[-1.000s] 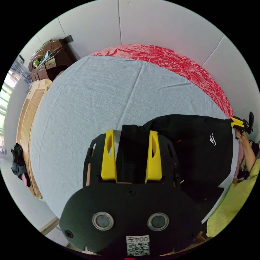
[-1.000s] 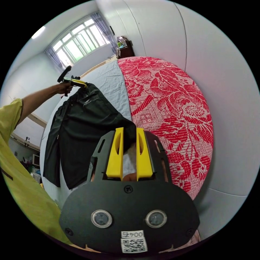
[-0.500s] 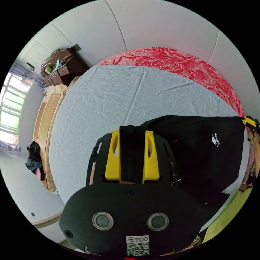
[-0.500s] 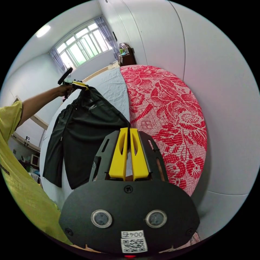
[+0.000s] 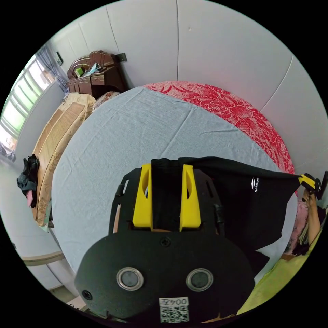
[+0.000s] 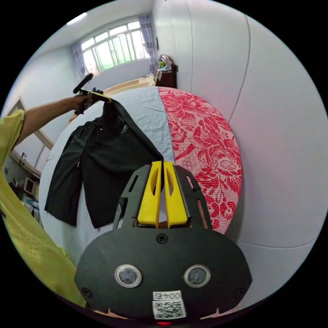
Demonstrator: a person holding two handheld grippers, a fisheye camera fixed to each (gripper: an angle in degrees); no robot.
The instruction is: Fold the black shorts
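Observation:
The black shorts [image 5: 246,205] hang stretched by the waistband between my two grippers, above a grey bed sheet [image 5: 130,136]. My left gripper [image 5: 166,166] is shut on one bunched end of the waistband, which fills the gap between its yellow jaws. The right gripper [image 5: 308,181] holds the far end at the right edge of that view. In the right gripper view, my right gripper [image 6: 162,164] is shut tight on a thin corner of the shorts [image 6: 102,160], whose two legs dangle toward the sheet. The left gripper [image 6: 99,97] shows there in a person's hand.
A red floral blanket [image 6: 201,136] covers the wall side of the bed. A dark wooden cabinet [image 5: 92,73] stands past the bed's far end, beside a window [image 6: 116,48]. Dark clothes [image 5: 27,171] hang at a wooden frame. A person's yellow-green shirt [image 6: 27,239] is close by.
The right jaws have gone from parted to shut tight on the waistband corner. The waistband is now pulled straighter between the grippers, and both cameras have tilted.

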